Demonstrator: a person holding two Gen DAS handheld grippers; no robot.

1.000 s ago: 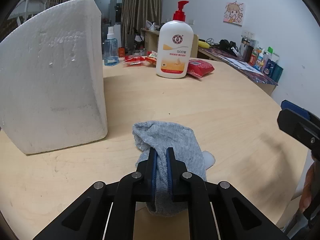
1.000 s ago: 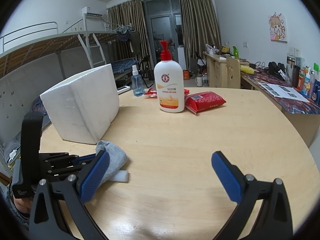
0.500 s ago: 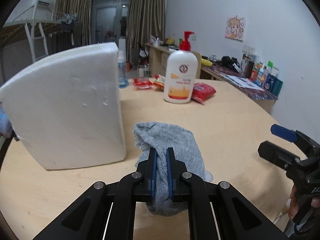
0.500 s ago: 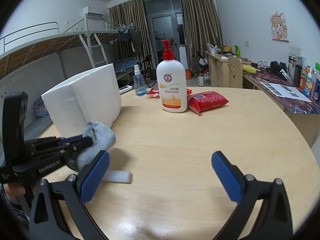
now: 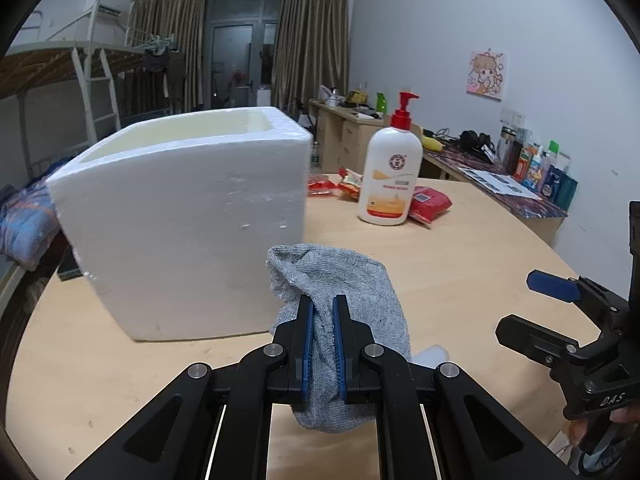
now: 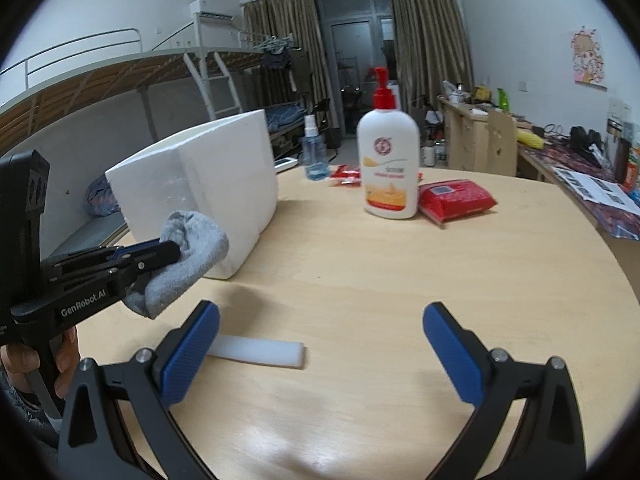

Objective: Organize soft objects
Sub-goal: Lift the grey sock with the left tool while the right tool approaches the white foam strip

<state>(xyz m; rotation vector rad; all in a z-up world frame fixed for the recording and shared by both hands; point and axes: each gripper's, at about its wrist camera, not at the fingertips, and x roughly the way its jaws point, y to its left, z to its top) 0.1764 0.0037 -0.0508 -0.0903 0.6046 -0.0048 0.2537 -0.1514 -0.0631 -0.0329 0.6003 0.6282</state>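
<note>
The crumpled grey knitted sock point(image 5: 340, 296) is off the round light-wood table point(image 5: 460, 264), pinched between the blue pads of our left gripper point(image 5: 322, 338), whose jaws are drawn narrow on a fold of the cloth so that the rest droops below and bulges ahead of the fingers. From the right wrist view the same sock point(image 6: 192, 248) hangs in the air just in front of the near wall of the open white foam box point(image 6: 208, 184), close to that wall but below its rim.

We judge the step in hand to be the carry: the sock is gripped and lifted, not yet over the box. The next move calls for more height, enough to clear the rim of the foam box point(image 5: 184, 216), then a reach forward over the opening before we let the jaws part.

Our left gripper point(image 6: 168, 250) points forward and somewhat downward, toward the box. Our right gripper point(image 6: 320, 344) hovers low over the table with its jaws spread wide and nothing between them; a flat white foam strip point(image 6: 256, 354) lies on the table just beyond its left finger, and we judge that to be the next soft thing to collect.
</note>
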